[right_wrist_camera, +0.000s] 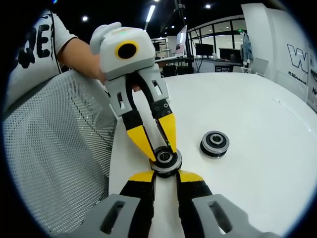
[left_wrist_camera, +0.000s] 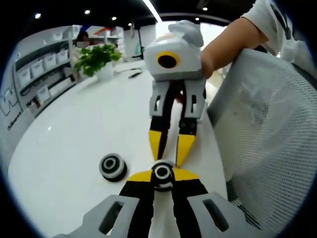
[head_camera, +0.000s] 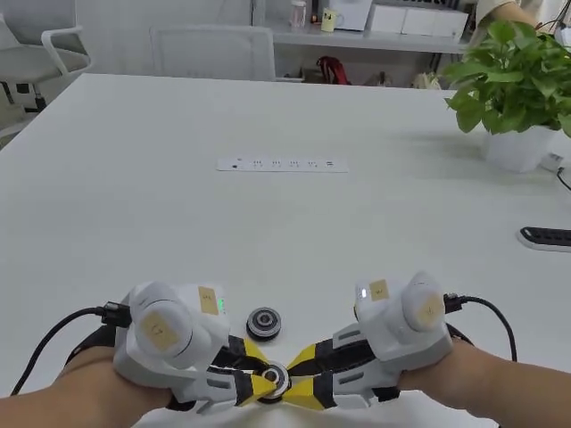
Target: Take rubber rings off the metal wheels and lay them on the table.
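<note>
On the white desk point(head_camera: 285, 116) both tools meet nose to nose on one metal wheel point(head_camera: 274, 379), face up. The left hand-held gripper point(right_wrist_camera: 159, 144) is clamped narrow across it; the right hand-held gripper point(left_wrist_camera: 171, 148) pinches the opposite rim, equally near. A second wheel point(head_camera: 264, 323) lies just beyond the metal wheel. The black rubber ring point(right_wrist_camera: 166, 171) is still seated, so the pull looks to be outward.

Setting: open-plan office. Evidence: large white desk point(head_camera: 134, 178) with a socket strip point(head_camera: 282, 164) set flush into its top; potted plant point(head_camera: 508, 80) at the far right edge; white swivel chair point(head_camera: 53, 49) and mesh chair back point(right_wrist_camera: 54, 148); shelf of white boxes point(head_camera: 419, 20) behind; monitors point(right_wrist_camera: 205, 49) on further desks; recessed ceiling lights point(right_wrist_camera: 151, 12).
</note>
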Available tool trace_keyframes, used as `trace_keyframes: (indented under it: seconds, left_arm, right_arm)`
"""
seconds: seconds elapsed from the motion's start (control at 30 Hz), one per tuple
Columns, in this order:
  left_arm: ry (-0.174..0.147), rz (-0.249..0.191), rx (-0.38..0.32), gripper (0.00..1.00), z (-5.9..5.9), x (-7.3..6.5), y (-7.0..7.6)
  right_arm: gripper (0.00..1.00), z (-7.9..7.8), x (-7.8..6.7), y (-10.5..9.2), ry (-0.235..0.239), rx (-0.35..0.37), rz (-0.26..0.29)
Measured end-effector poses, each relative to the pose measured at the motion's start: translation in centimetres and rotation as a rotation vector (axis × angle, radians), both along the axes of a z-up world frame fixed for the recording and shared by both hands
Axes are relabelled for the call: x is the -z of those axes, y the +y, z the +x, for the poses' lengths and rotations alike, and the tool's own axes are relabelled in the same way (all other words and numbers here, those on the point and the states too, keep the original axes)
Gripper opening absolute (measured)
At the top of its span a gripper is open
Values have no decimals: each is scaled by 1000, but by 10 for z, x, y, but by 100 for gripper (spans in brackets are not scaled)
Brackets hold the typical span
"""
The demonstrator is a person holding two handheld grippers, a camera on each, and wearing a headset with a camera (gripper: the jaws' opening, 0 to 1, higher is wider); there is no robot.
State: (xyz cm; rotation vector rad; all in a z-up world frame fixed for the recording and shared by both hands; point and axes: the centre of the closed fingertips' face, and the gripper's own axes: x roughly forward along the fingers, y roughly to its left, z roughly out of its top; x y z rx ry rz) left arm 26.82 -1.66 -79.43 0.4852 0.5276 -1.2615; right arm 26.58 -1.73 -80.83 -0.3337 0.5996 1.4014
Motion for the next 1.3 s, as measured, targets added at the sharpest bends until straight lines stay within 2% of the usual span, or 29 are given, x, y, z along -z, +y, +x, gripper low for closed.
trace_keyframes:
  seconds: [0.4,1.3]
  left_arm:
    - [-1,2,-6,13,1,0,1]
    - [-1,3,-9,13,1,0,1]
  right_arm:
    - [8,1,0,-2,16,15,1]
    - [4,1,0,-4,42,37,6]
